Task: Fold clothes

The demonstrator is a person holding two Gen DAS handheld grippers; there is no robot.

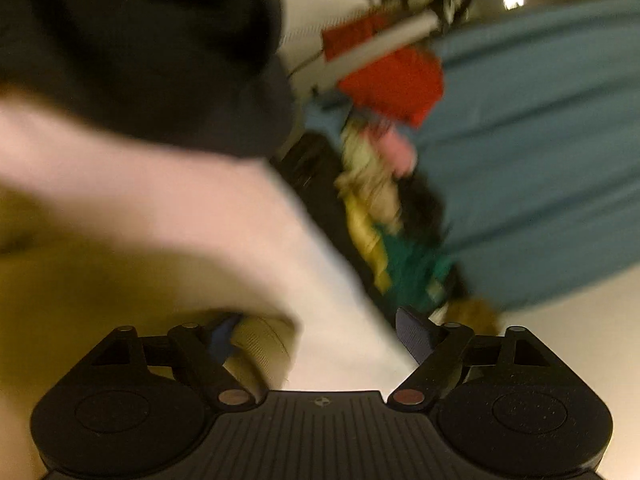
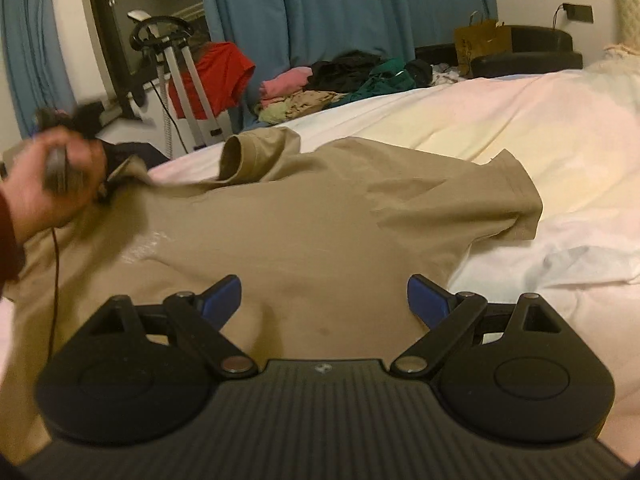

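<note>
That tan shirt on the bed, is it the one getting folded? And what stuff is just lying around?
For the job:
tan shirt
bed
left gripper
right gripper

Just lying about:
clothes pile
red shirt
paper bag
curtains

The black right gripper with blue finger pads [image 2: 324, 298] has its jaws spread wide and level, while the matching black left gripper [image 1: 320, 336], also spread apart, is tilted sharply, gripped at its handle by the person's bare left hand [image 2: 52, 184]
</note>
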